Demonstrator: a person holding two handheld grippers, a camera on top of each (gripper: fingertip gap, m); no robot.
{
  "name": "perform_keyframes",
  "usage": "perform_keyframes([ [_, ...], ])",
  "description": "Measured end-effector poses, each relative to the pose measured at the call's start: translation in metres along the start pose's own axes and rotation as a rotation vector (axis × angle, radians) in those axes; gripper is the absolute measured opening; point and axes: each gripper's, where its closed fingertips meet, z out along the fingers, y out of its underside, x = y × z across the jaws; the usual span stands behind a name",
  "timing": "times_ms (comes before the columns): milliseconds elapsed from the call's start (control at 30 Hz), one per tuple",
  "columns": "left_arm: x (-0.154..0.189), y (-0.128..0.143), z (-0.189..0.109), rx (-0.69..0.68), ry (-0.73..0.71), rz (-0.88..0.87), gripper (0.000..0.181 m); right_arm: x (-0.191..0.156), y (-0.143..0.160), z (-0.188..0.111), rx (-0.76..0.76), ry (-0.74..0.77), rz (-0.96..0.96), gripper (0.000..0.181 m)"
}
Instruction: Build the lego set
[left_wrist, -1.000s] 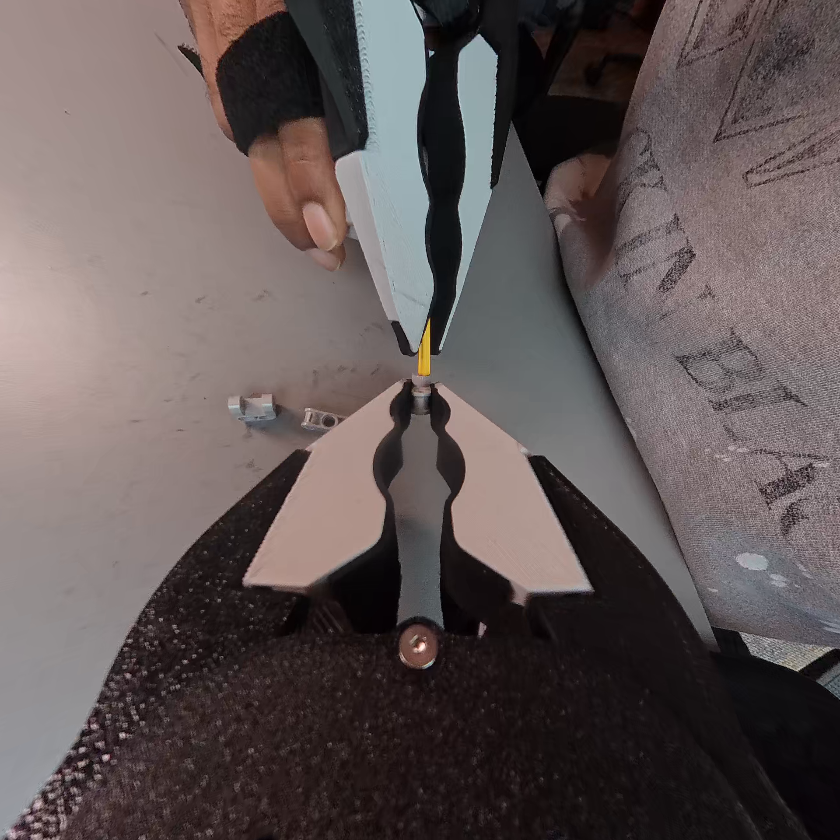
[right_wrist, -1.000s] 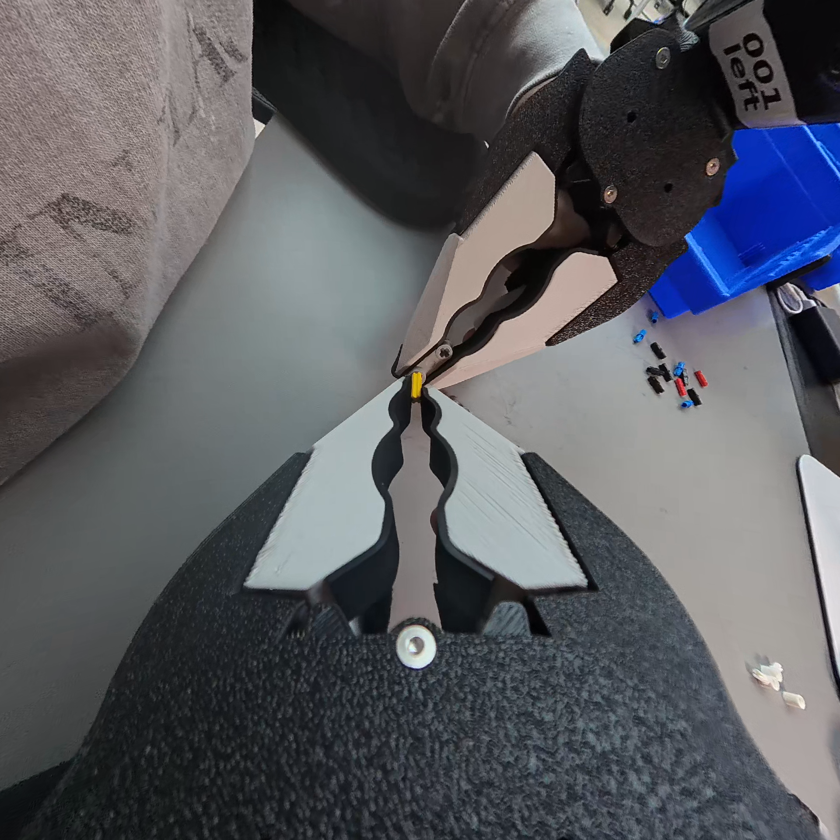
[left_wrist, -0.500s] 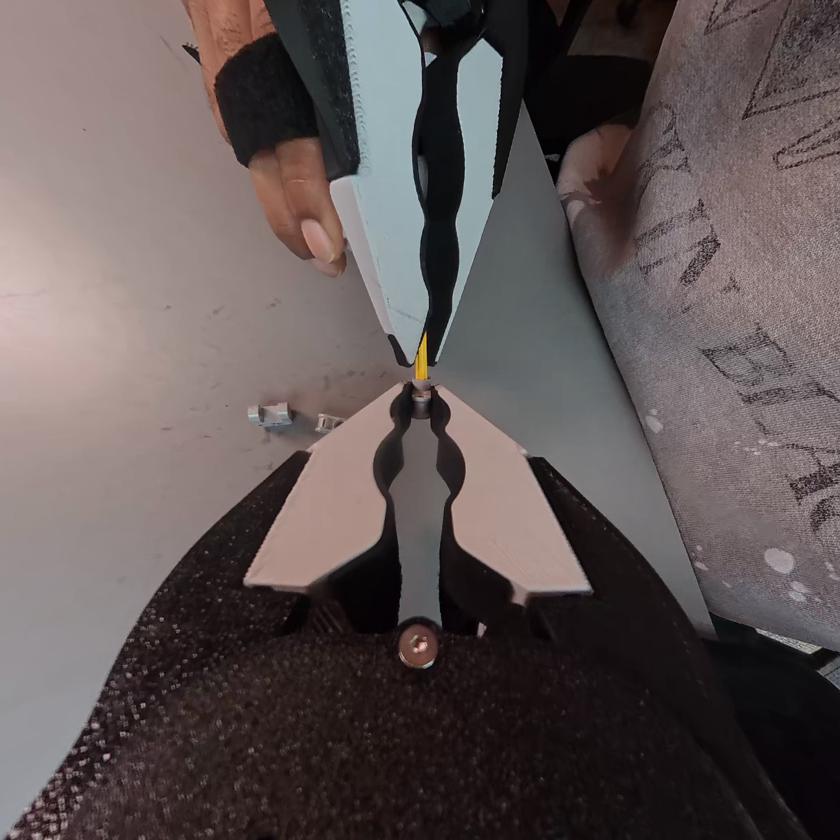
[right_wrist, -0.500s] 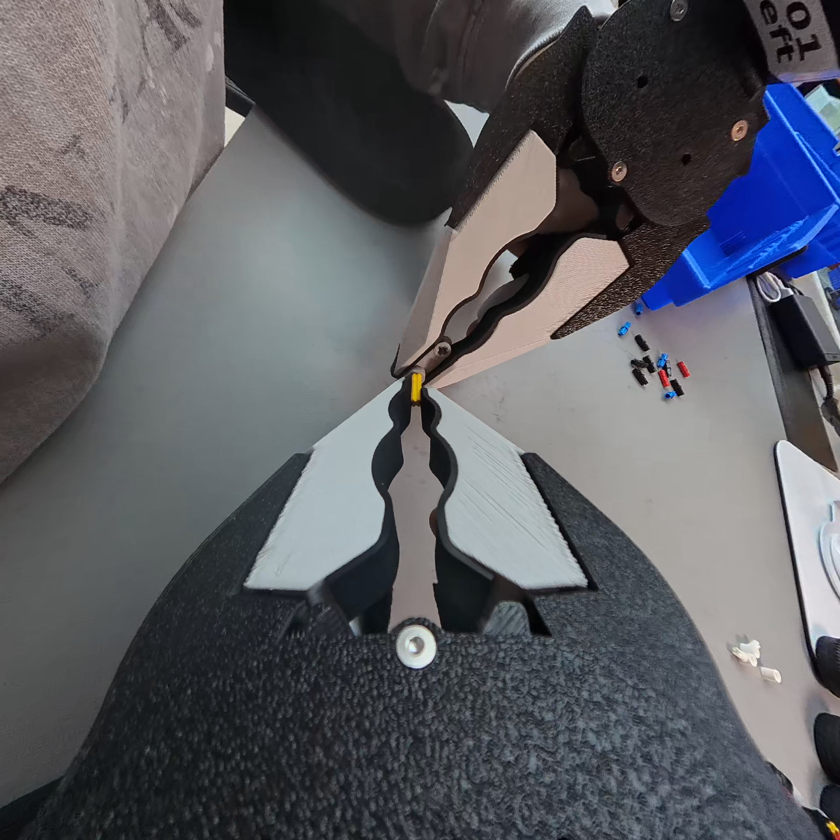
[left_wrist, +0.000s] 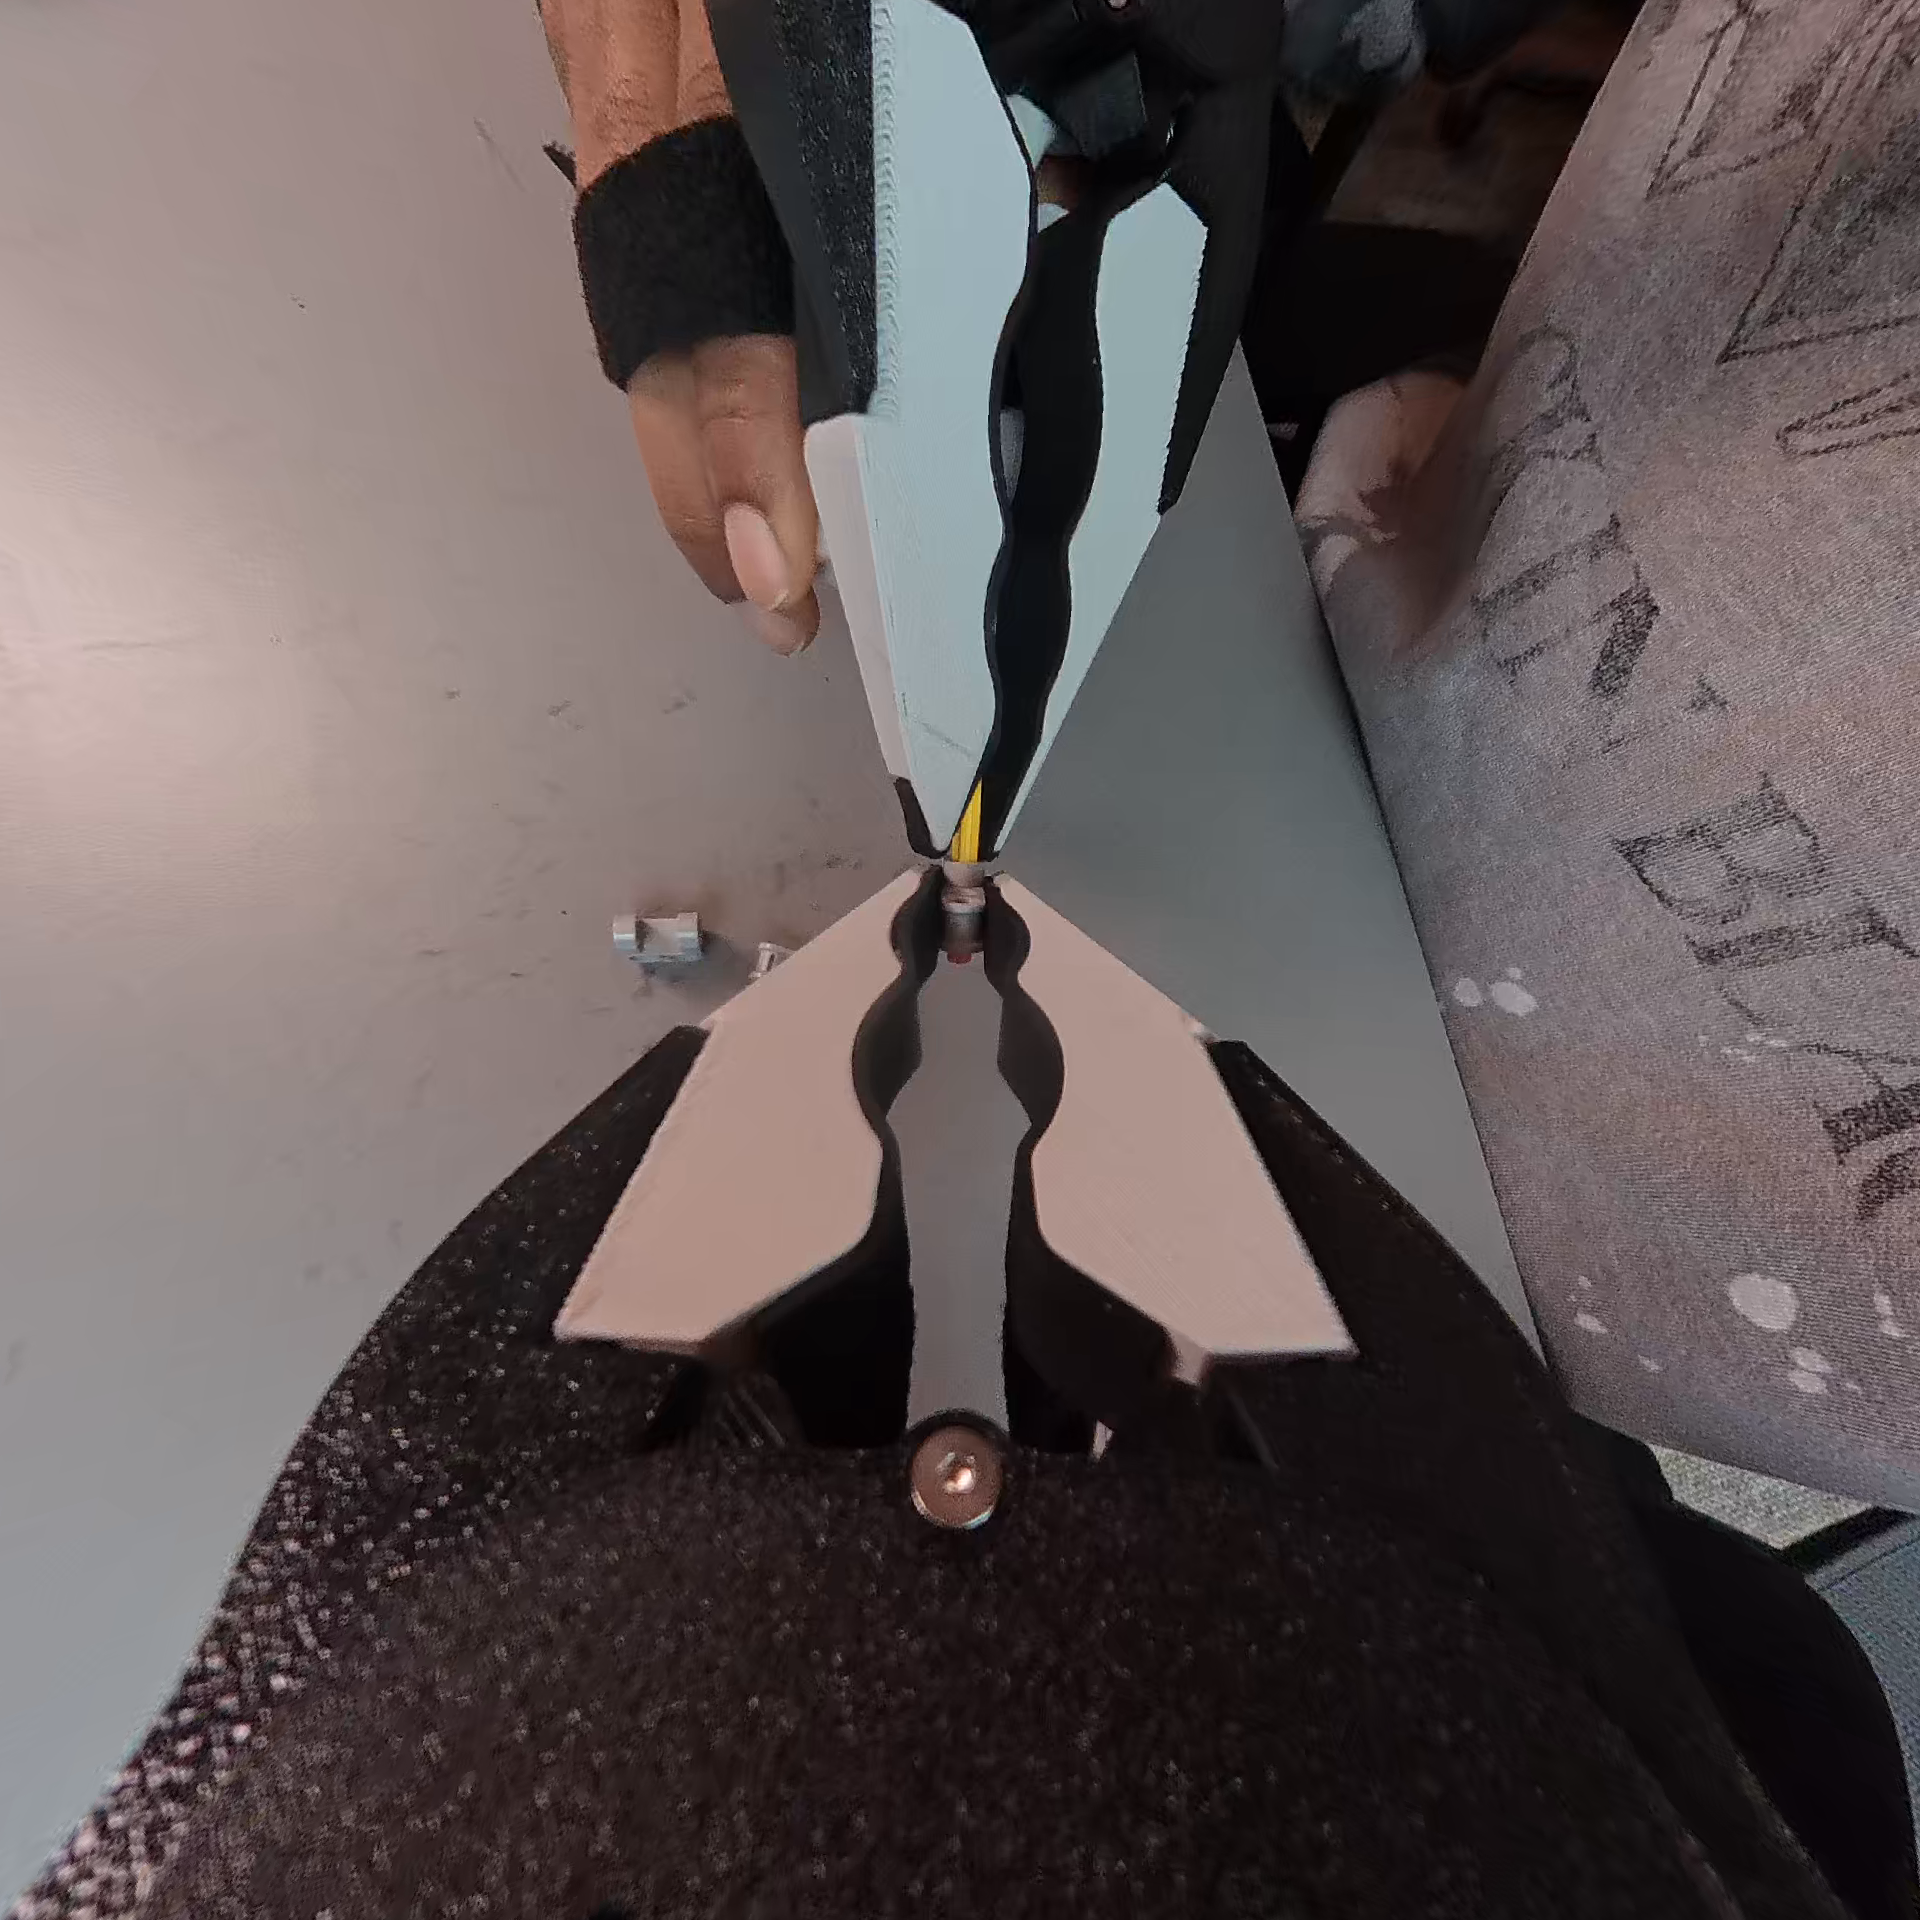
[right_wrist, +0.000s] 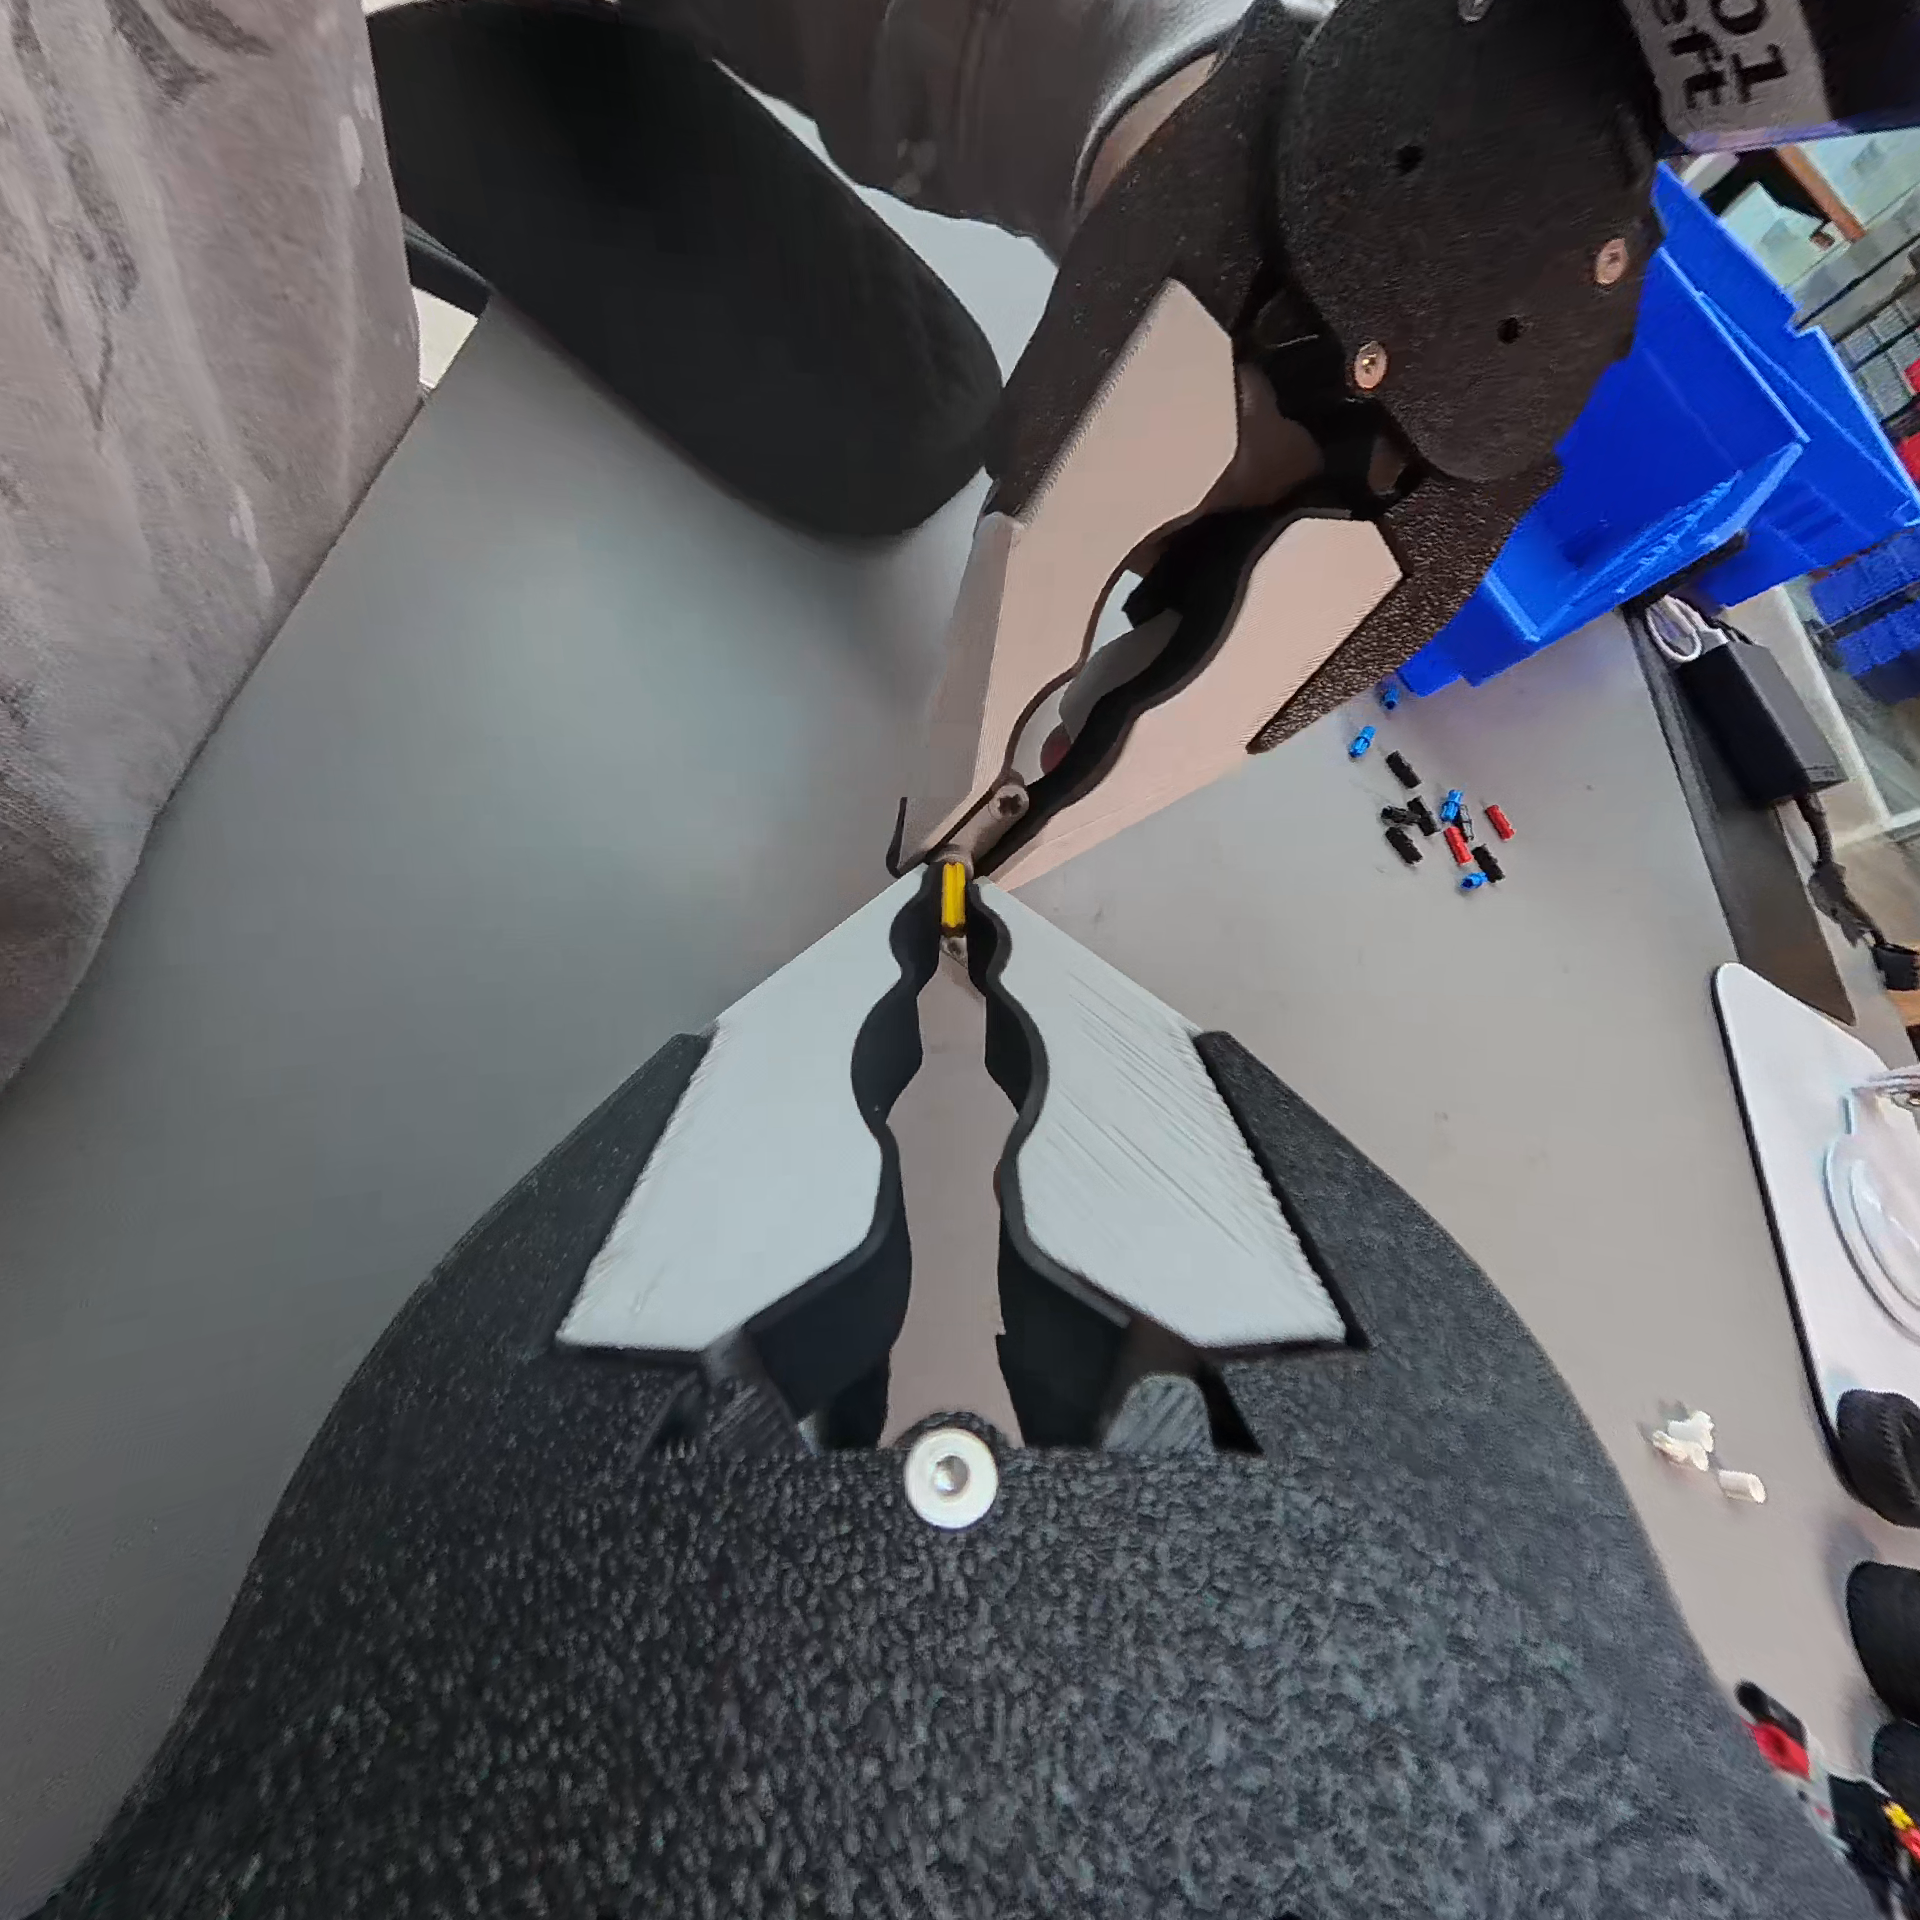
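Yellow axle (right_wrist: 952, 900), one, pinched in the closed right gripper (right_wrist: 954, 883) above the grey table (left_wrist: 312, 623). Left gripper (left_wrist: 961, 883) meets it tip to tip, clamped on one grey connector (left_wrist: 962, 914). Two grey pieces (left_wrist: 657, 937) lie left of the axle; one blue bin (right_wrist: 1704, 499) stands beyond.

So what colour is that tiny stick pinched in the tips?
Yellow stick, clearest in the right wrist view.
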Motion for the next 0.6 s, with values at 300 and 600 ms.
perform_keyframes([
  [300, 0.005, -0.007, -0.004, 0.086, -0.009, -0.008, 0.005, -0.003, -0.007, -0.011, 0.072, -0.069, 0.090, 0.019],
  [600, 0.011, -0.002, -0.003, 0.082, 0.009, -0.008, 0.005, -0.005, -0.014, -0.012, 0.103, -0.074, 0.098, 0.002],
])
